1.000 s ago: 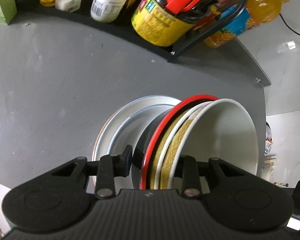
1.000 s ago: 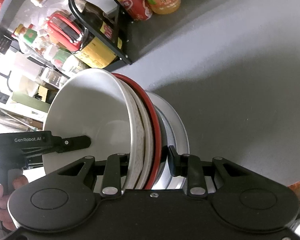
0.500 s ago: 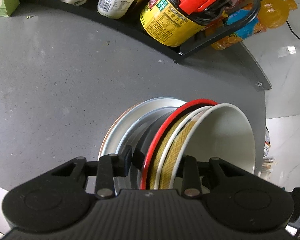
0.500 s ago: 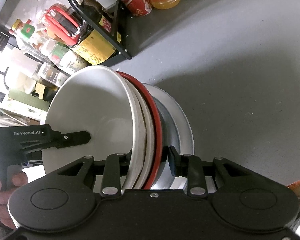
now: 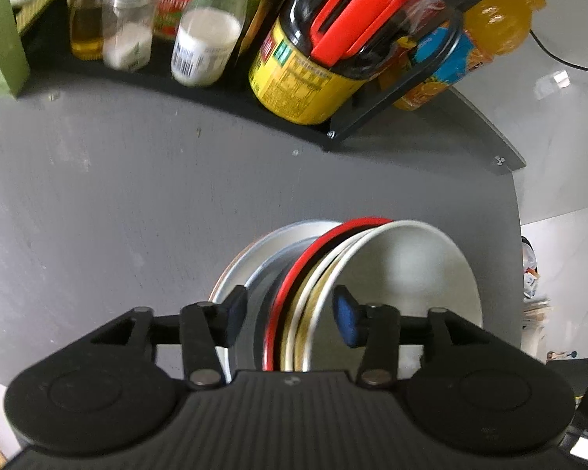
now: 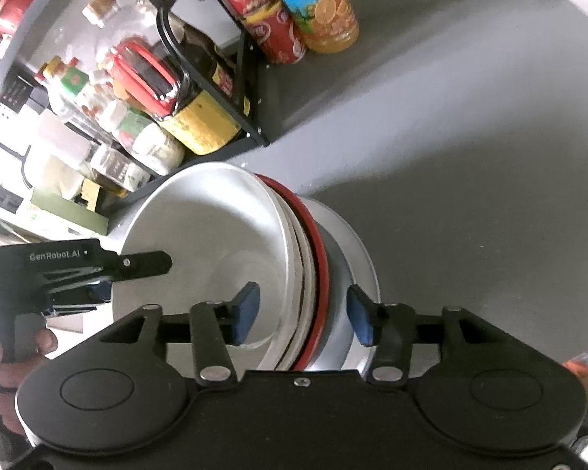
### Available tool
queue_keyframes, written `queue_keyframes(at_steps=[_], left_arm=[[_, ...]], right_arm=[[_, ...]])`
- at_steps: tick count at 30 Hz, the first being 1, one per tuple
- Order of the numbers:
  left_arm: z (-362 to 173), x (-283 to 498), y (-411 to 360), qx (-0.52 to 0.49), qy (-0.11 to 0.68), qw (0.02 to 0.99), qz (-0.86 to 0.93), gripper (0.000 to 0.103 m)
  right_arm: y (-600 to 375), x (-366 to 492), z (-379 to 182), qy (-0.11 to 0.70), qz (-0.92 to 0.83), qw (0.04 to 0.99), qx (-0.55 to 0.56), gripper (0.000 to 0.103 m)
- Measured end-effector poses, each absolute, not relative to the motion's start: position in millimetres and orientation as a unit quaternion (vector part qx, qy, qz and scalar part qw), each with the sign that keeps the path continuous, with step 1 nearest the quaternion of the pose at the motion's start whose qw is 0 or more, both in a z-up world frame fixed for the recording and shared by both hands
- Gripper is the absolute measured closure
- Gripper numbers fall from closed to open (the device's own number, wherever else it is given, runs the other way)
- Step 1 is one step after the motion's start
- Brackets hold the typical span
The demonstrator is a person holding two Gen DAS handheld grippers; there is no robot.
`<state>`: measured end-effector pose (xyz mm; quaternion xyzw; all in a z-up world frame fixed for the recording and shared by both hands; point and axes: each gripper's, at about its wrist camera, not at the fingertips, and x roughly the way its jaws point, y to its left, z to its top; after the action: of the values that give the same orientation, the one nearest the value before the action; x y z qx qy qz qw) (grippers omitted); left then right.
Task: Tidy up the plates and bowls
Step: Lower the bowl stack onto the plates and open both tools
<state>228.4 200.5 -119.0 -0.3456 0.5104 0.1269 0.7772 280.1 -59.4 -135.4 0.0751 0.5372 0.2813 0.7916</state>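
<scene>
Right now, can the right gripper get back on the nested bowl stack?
Probably yes. The right gripper is open, its jaws standing either side of the bowl stack, one inside the white bowl, nothing between. The left gripper straddles the opposite rim, apart from it.

White lettering reading "GenRobot.AI" runs along the black body of the left gripper (image 6: 137, 264), seen from the right wrist camera. A barcode is printed on the white bottle (image 5: 203, 45) on the rack, though its digits are too small to read. The yellow label on the dark jug (image 5: 305, 82) carries fine print, apparently a nutrition table, that cannot be made out. Script on the red cans (image 6: 270, 23) is likewise illegible.
</scene>
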Motion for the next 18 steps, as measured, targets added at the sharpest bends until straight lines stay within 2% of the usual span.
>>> queue_keyframes(at_steps=[3,5,8,10,18], left_arm=[[-109,231,198,-0.33,0.505,0.784,0.148,0.04],[-101,234,194,-0.312,0.501,0.793,0.151,0.03],[-88,237,186,-0.291,0.495,0.805,0.15,0.02],[-83,239,181,-0.282,0.493,0.809,0.148,0.015],[-56,248,147,-0.234,0.494,0.828,0.129,0.015]], right_arm=[[-71,277,-126,0.524,0.273,0.802,0.082,0.041],[-78,275,-121,0.514,0.263,0.812,0.087,0.038],[-93,273,-115,0.505,0.251,0.821,0.095,0.035],[-101,269,-109,0.496,0.233,0.832,0.088,0.027],[-147,240,-71,0.447,0.203,0.862,0.124,0.009]])
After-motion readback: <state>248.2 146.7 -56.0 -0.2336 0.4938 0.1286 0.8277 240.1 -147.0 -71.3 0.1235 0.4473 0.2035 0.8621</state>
